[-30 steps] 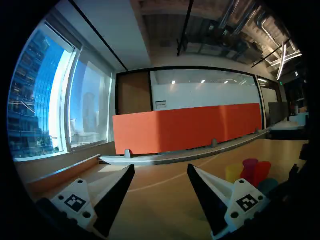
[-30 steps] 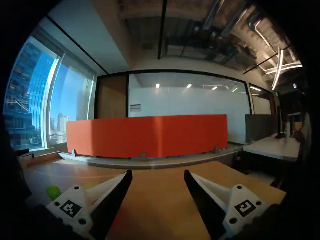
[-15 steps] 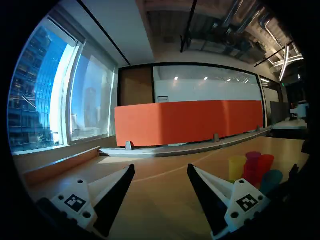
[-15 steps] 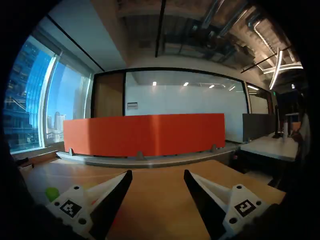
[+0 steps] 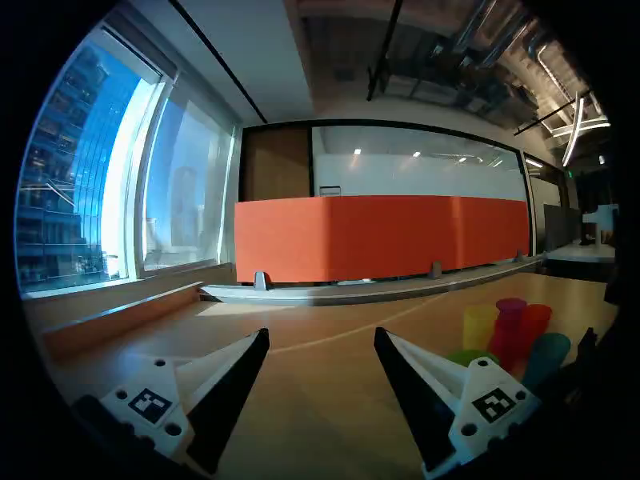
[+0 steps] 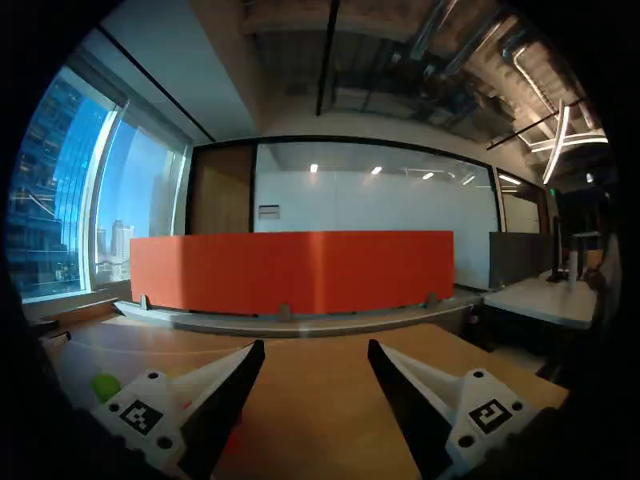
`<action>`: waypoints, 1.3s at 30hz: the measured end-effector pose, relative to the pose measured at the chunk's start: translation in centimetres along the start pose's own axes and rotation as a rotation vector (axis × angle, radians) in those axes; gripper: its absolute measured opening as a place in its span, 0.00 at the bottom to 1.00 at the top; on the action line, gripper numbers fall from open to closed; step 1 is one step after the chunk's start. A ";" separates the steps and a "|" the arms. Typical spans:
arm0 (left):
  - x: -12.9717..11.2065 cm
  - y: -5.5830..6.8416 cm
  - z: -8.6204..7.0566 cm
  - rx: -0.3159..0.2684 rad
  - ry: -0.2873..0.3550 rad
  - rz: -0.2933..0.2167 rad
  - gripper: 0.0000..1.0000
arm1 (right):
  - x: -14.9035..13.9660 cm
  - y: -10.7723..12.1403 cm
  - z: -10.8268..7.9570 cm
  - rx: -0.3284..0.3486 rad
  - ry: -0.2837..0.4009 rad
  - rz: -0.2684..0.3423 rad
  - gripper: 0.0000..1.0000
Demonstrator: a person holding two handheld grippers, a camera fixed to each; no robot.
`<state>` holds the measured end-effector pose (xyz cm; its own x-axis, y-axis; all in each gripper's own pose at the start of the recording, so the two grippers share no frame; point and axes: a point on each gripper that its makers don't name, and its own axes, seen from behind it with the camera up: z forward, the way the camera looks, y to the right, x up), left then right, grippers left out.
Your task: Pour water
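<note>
In the left gripper view my left gripper (image 5: 320, 352) stands open above the wooden table (image 5: 320, 400), nothing between its fingers. To its right stands a cluster of plastic cups: a yellow cup (image 5: 478, 326), a magenta cup (image 5: 509, 320), a red cup (image 5: 534, 326), a teal cup (image 5: 550, 356) and a green rim (image 5: 468, 357) partly behind the right finger. In the right gripper view my right gripper (image 6: 316, 356) is open over the same table (image 6: 320, 400), holding nothing. A small green object (image 6: 105, 386) shows low at the left, beside its left finger.
An orange divider panel (image 5: 384, 238) on a grey rail (image 5: 360, 290) runs across the far edge of the table. Large windows (image 5: 96, 208) fill the left side. A white desk (image 6: 552, 296) with items stands at the right.
The left gripper view has levelled and tipped slightly, so the cups sit a bit higher and a green rim has come into sight. The right gripper view has barely shifted. Both grippers stay open.
</note>
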<state>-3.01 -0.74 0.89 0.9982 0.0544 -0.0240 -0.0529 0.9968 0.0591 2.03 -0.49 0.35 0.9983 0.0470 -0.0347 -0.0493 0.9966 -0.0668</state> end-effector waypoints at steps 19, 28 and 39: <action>-1.1 0.0 0.3 -0.010 -0.028 -0.028 0.97 | -0.2 -0.1 0.2 0.000 -0.002 -0.006 1.00; -1.2 0.1 0.3 -0.015 -0.031 -0.028 0.97 | -0.3 -0.2 0.3 0.003 -0.003 -0.006 1.00; -1.3 0.3 0.2 -0.019 -0.035 -0.027 0.97 | -0.3 0.1 0.0 0.000 -0.001 -0.008 1.00</action>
<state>-4.32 -0.55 1.16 0.9996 0.0263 0.0094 -0.0266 0.9988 0.0401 1.77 -0.38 0.36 0.9987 0.0392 -0.0329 -0.0414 0.9969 -0.0672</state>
